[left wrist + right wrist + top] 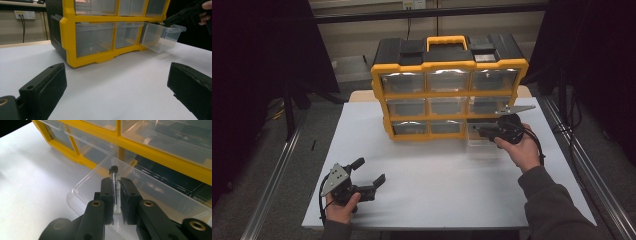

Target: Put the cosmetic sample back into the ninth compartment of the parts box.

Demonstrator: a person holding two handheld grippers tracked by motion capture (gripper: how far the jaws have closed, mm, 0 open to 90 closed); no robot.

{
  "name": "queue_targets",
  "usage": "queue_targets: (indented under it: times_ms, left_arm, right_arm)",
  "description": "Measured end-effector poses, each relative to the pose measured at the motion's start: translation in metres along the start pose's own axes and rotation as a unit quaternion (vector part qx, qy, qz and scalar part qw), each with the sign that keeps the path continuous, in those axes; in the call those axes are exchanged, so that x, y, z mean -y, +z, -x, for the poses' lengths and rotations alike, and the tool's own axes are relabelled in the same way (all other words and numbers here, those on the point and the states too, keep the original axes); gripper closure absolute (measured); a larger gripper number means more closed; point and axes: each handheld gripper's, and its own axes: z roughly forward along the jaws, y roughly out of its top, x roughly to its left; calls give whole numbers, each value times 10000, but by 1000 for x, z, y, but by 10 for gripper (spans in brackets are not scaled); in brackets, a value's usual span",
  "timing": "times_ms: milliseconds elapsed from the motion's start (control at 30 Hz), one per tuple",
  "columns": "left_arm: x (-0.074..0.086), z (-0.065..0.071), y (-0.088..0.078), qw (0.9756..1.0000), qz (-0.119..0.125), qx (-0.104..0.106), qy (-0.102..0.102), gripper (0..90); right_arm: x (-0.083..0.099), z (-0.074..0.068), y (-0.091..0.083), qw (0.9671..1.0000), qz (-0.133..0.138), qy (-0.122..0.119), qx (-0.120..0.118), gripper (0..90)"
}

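Vial (pixel 115 192) lower end hidden between the jaws, pulled-out drawer (pixel 155 195) cut off at right edge — contents unreadable

A wide stretch of bare white table (pixel 437 185) lies open in front of the yellow organiser (pixel 447 90); the organiser walls off the far side; its pulled-out clear drawer (pixel 482 142) juts into the right-hand lane, narrowing passage there beside the right tongs (pixel 479 131).

A lab-like recording bay: white table (pixel 432 185), dark curtains (pixel 262 60), metal rails (pixel 272 180), wall socket (pixel 24 15).
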Motion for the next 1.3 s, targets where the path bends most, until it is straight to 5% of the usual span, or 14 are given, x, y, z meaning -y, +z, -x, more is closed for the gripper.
queue_targets:
  times_ms: [500, 767, 933, 967, 1033, 1267, 1300]
  left_arm:
    - [1, -1, 1, 10000, -26, 12, 10, 26]
    - [0, -3, 0, 9998, -134, 70, 155, 26]
    - [0, -1, 1, 9999, -37, 93, 31, 26]
    - [0, -3, 0, 9998, -129, 72, 151, 26]
    - [1, 1, 3, 10000, 28, 23, -63, 25]
    - [1, -1, 1, 10000, -46, 14, 28, 25]
    - [1, 2, 3, 9999, 47, -2, -119, 26]
  right_arm:
    - [-1, -1, 4, 9999, 99, -38, 23, 804]
    - [1, -3, 4, 9999, 156, 42, -3, 648]
    - [2, -3, 2, 9996, 260, 91, 76, 529]
    - [2, -3, 2, 9995, 300, 110, 88, 502]
    - [2, -4, 1, 9994, 332, 119, 73, 467]
    - [3, -7, -4, 9987, 472, 192, 40, 268]
    - [4, -8, -5, 9984, 521, 200, 33, 248]
